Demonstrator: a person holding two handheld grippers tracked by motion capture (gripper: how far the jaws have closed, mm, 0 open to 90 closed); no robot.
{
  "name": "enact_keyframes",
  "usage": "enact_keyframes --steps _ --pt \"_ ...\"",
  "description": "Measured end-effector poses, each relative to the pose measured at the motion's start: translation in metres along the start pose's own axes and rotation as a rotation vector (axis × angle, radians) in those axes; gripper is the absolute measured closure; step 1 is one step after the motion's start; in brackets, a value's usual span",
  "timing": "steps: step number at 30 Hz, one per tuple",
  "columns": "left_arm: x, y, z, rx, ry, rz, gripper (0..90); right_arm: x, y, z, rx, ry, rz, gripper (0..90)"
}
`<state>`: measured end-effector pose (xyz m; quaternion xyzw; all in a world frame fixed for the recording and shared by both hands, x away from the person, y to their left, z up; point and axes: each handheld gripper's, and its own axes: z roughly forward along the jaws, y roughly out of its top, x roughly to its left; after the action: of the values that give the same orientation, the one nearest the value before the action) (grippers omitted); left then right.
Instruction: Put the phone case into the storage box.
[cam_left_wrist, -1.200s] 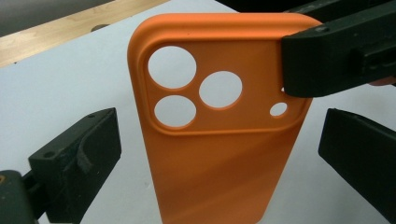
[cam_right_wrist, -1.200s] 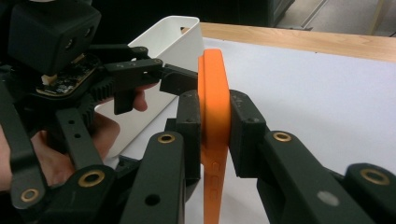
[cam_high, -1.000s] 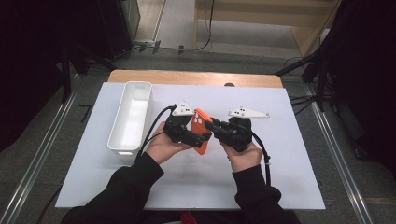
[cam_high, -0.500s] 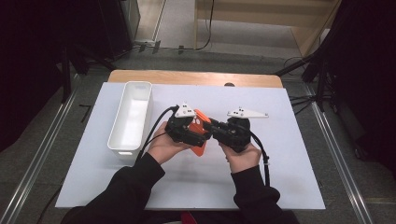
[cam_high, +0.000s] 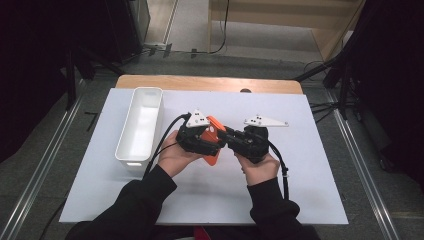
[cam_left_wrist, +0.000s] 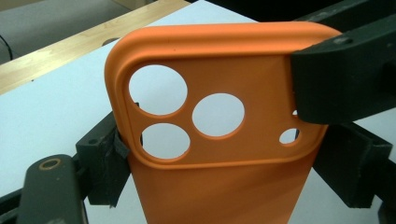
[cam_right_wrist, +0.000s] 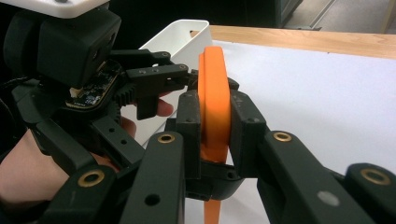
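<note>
Little has shifted – both hands stay mid-bench. Right hand-held gripper (cam_right_wrist: 215, 135) pinches the orange phone case (cam_high: 212, 140) edge-on; left hand-held gripper (cam_high: 202, 142) clamps it too – probably steadying it, right of the white bin (cam_high: 141, 125).

My left gripper (cam_high: 212, 142) and right gripper (cam_high: 231, 141) meet over the middle of the bench (cam_high: 310, 200), with the phone case (cam_high: 213, 138) between them, held up off the sheet. The bin (cam_high: 141, 125) lies to their left, lengthwise along the bench's left edge, reaching toward the far left corner, near my left hand (cam_high: 172, 157).
</note>
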<state>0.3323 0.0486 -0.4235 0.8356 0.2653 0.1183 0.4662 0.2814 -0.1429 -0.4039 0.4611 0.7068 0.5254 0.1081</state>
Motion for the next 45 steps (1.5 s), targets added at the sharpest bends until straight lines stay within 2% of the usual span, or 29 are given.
enact_keyframes --steps 10,18,23,32,35,39,45 --pt "0.000 0.001 0.000 0.009 -0.004 -0.018 16.1 0.000 0.000 0.000 -0.002 0.005 -0.008 73.4" --pt "0.000 0.000 0.001 0.022 0.005 -0.009 15.9 0.001 0.006 -0.006 -0.017 0.007 -0.020 65.7" --pt "0.002 -0.001 0.001 0.039 -0.007 -0.018 15.9 -0.004 0.011 -0.014 -0.028 0.007 -0.004 60.9" --pt "0.006 0.000 -0.002 0.053 -0.026 -0.029 15.9 -0.015 0.017 -0.025 -0.027 -0.013 -0.008 56.6" --pt "0.006 0.001 -0.003 0.060 -0.049 -0.034 15.9 -0.019 0.017 -0.029 -0.029 -0.027 -0.016 54.8" --pt "0.006 0.001 -0.005 0.063 -0.057 -0.030 15.9 -0.027 0.016 -0.033 -0.020 -0.030 -0.013 51.3" --pt "0.006 0.002 -0.007 0.070 -0.064 -0.022 15.9 -0.038 0.011 -0.034 -0.001 0.022 -0.008 45.7"
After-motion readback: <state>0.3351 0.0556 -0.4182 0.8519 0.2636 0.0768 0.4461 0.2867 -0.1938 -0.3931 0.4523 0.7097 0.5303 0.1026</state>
